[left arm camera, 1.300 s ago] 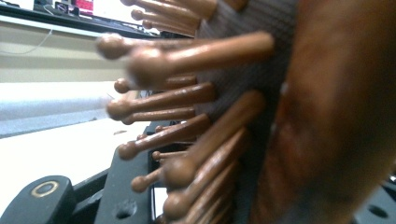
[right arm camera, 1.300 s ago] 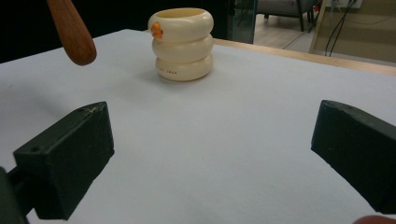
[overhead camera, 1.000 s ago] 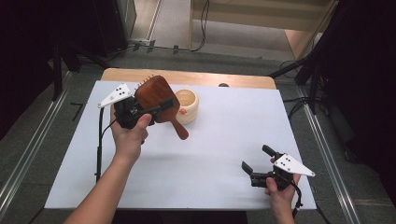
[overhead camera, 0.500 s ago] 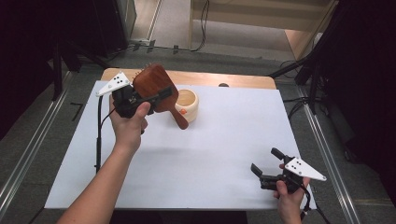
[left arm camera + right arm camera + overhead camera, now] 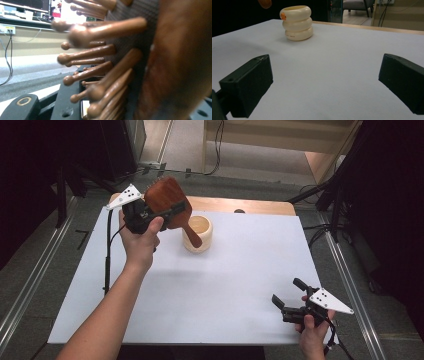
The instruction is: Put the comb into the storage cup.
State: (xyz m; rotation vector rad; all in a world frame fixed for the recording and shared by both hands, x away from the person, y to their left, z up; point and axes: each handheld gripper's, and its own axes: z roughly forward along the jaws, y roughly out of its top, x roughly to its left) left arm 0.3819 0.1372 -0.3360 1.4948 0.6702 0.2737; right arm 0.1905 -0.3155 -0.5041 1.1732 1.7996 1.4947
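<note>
My left gripper point(image 5: 162, 215) is shut on the head of a reddish-brown wooden hairbrush point(image 5: 169, 205), held above the table's far left. The brush handle slants down over a cream ribbed cup point(image 5: 205, 237). In the left gripper view the hairbrush point(image 5: 172, 62) is very close, its wooden bristles point(image 5: 100, 50) pointing left. My right gripper point(image 5: 289, 297) hovers near the table's front right corner, open with nothing between its jaws. From the right gripper view point(image 5: 324, 82) the cream cup point(image 5: 297, 23) stands far off on the white surface, with the brush handle's tip point(image 5: 264, 3) above it.
A white sheet point(image 5: 225, 285) covers the table, with a wooden strip point(image 5: 240, 205) along the far edge. Black cables trail from both grippers. Metal rails run along the floor at both sides.
The left hand has lifted the brush and carried it slightly farther back. The right hand has slid toward the front right corner, jaws still open.
</note>
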